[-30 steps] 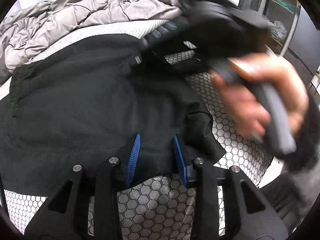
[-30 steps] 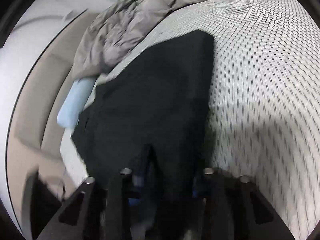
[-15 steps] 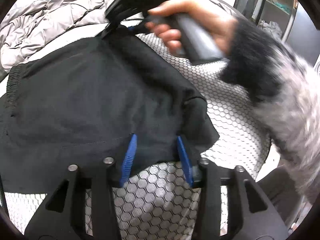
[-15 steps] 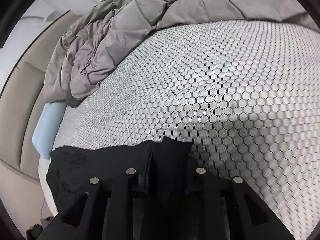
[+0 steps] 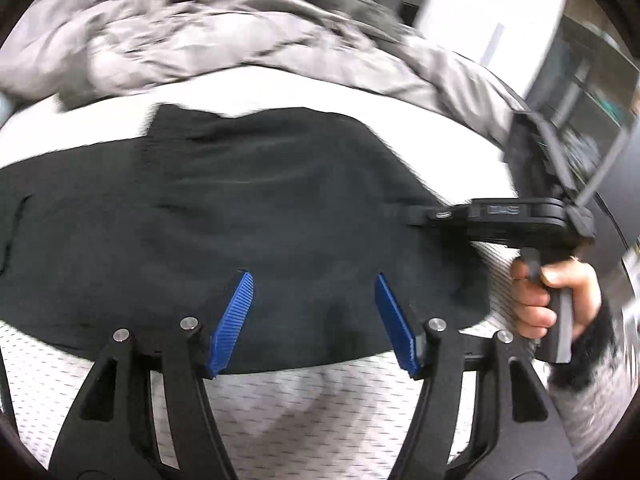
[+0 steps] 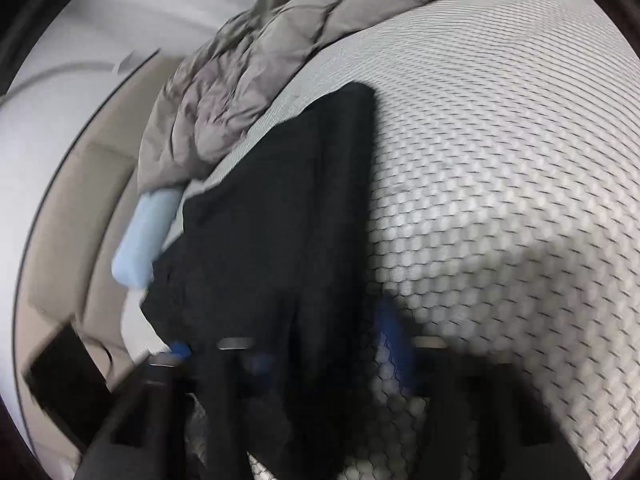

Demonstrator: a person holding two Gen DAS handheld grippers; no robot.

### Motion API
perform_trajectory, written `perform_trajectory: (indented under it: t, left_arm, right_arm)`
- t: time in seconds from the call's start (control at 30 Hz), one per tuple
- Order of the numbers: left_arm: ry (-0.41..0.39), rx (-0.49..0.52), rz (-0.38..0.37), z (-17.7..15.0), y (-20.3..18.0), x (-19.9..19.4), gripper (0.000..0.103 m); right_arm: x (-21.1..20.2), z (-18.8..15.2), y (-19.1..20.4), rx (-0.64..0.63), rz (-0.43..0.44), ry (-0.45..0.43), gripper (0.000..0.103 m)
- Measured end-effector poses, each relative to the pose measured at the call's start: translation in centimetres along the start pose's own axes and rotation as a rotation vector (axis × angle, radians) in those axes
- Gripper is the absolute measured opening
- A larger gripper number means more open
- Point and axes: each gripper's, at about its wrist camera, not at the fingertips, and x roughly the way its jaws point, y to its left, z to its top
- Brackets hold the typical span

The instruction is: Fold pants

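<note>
The pants (image 5: 248,208) are lying folded on the mattress (image 5: 300,408). The left gripper (image 5: 314,320) is gaping wide over their near edge, holding nothing. The right gripper (image 5: 424,214) is blurred; its grip is unclear. Pulling sideways risks dragging the fold open.

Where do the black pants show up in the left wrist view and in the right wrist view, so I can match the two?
Left wrist: the black pants fill the middle band, spread flat across the honeycomb-print bed cover, beyond the open left tool.
Right wrist: the black pants run diagonally from upper centre to the bottom, left of centre.
Shared landmark: the rumpled grey quilt, lying behind the pants in both views.
</note>
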Motion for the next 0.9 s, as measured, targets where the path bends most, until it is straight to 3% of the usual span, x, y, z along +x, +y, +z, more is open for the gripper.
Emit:
perform_trajectory:
  t: [0.1, 0.13, 0.17, 0.27, 0.37, 0.43, 0.47, 0.53, 0.6, 0.7, 0.8, 0.83, 0.9]
  left_arm:
    - [-0.006, -0.046, 0.059, 0.6, 3.2, 0.5, 0.061]
    - [-0.003, -0.056, 0.068, 0.8, 4.2, 0.9, 0.060]
    - [-0.002, -0.060, 0.070, 1.1, 5.0, 1.2, 0.061]
    - [-0.020, -0.019, 0.100, 1.8, 5.4, 1.3, 0.061]
    - [-0.054, 0.117, 0.155, 2.9, 2.8, 2.2, 0.061]
    - [-0.058, 0.197, 0.123, 3.2, 0.5, 3.0, 0.061]
    - [-0.022, 0.238, 0.088, 3.5, 0.2, 4.2, 0.061]
    - [0.083, 0.255, 0.096, 3.2, 0.2, 5.9, 0.060]
    - [0.090, 0.224, 0.094, 3.0, 1.8, 6.1, 0.059]
    - [0.092, 0.194, 0.126, 2.7, 3.9, 5.1, 0.059]
    - [0.080, 0.179, 0.089, 1.9, 5.2, 4.1, 0.059]
    - [0.082, 0.196, 0.107, 1.9, 5.0, 4.1, 0.059]
    - [0.092, 0.217, 0.154, 2.2, 4.1, 3.6, 0.059]
  right_arm:
    - [-0.5, 1.6, 0.5, -0.030, -0.094, -0.077, 0.018]
    - [-0.3, 2.0, 0.7, -0.042, -0.197, -0.088, 0.028]
    - [-0.2, 2.1, 0.9, -0.043, -0.235, -0.089, 0.039]
    - [-2.3, 1.2, 2.0, -0.064, -0.252, -0.139, 0.042]
    - [-4.1, -0.6, 5.4, -0.209, -0.265, -0.254, 0.043]
    - [-2.8, -1.7, 7.3, -0.283, -0.211, -0.178, 0.043]
    - [-1.9, -2.0, 7.9, -0.302, -0.187, -0.145, 0.043]
    - [0.9, -3.0, 9.0, -0.366, -0.185, -0.060, 0.043]
    - [3.1, -3.6, 9.5, -0.456, -0.255, -0.005, 0.043]
    - [2.9, -4.1, 8.5, -0.566, -0.418, -0.011, 0.043]
    - [1.3, -3.5, 6.4, -0.547, -0.574, -0.042, 0.043]
    - [0.9, -3.5, 5.6, -0.522, -0.618, -0.056, 0.049]
    - [0.5, -3.4, 5.1, -0.487, -0.597, -0.062, 0.051]
